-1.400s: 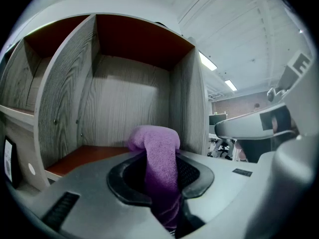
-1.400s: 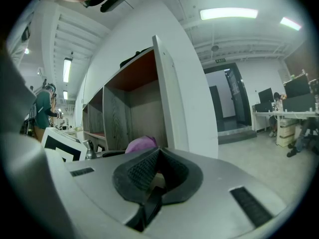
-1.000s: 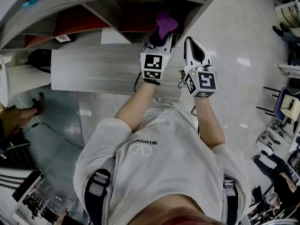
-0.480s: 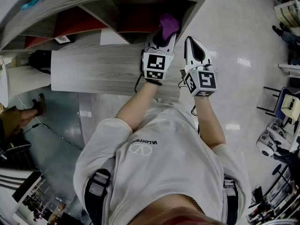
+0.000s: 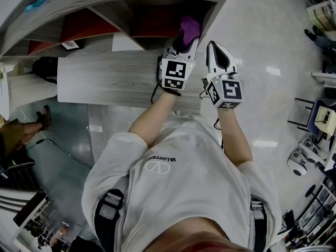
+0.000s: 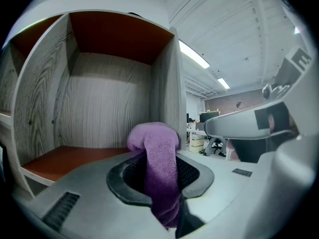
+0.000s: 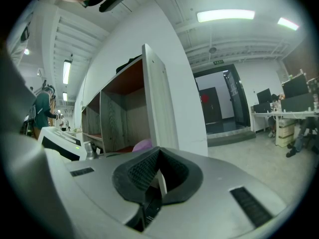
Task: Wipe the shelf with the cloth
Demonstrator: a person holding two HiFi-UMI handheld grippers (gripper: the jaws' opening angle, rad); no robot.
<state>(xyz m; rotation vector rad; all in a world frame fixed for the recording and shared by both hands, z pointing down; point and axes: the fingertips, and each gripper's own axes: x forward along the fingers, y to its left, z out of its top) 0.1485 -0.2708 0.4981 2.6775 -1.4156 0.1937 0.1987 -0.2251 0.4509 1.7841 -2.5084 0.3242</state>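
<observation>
Your left gripper (image 6: 162, 183) is clamped on the cloth (image 6: 155, 144), which bulges just ahead of its jaws, at the shelf (image 6: 65, 159) mouth. It looks soft, light and floppy, so hold its bunched middle. Your right gripper (image 7: 152, 180) is closed and empty.

This is an open-plan office or lab hall: a wide, glossy pale floor (image 5: 273, 46) mirrors the ceiling lamps, long strip lights (image 7: 225, 15) run across a white beamed ceiling, and a dark double doorway (image 7: 219, 103) opens in the far wall. Past the right end of the shelf (image 6: 109, 98), a wood-grain unit of open cubbies with red-brown boards, a desk (image 7: 269, 114) carries dark monitors (image 7: 295, 89), and chairs (image 5: 321, 118) stand along the floor's right edge. A thin cable (image 5: 63, 148) trails over the floor on the left side.
</observation>
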